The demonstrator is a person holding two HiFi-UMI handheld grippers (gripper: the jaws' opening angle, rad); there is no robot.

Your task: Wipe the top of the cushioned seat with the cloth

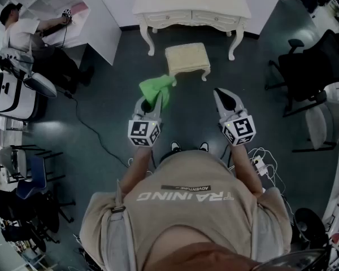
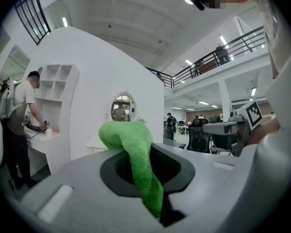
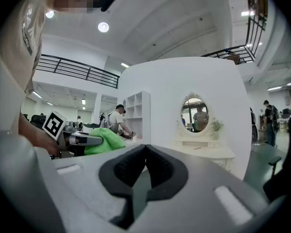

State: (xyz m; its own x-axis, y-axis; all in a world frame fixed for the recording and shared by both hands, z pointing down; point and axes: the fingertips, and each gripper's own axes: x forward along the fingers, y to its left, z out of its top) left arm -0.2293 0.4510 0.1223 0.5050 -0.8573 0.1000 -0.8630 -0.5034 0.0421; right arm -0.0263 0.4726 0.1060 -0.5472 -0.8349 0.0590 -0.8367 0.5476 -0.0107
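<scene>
Your left hand-held gripper (image 1: 149, 107) is clamped on the bright green microfibre cloth (image 1: 157, 90). The left gripper view shows a thick fold of it pinched deep between the jaws, and the rest rises in a loose hump past the tips. Your right hand-held gripper (image 1: 228, 101) has its jaws drawn together on nothing.

The cloth hangs in the air ahead of you. The cream upholstered seat (image 1: 186, 58) on curved white legs stands on the dark floor (image 1: 113, 95) beyond it, just in front of the white dressing table (image 1: 192, 7). From the steep head view the cloth's far edge seems close to the seat's near left corner, though how high above it you are is hard to judge.

Expect the cloth to be light, soft and limp. It will bunch and drag rather than slide flat, so the deep bite you have suits it, as long as the free hump is what meets the cushion. The padded top will likely give under pressure, so press gently and let the fabric spread.

The seat looks small and probably light on those slim legs, and a firm stroke could push it along the floor. If it shifts, steady it at the white frame edge with the right hand-held gripper rather than on the upholstery.
</scene>
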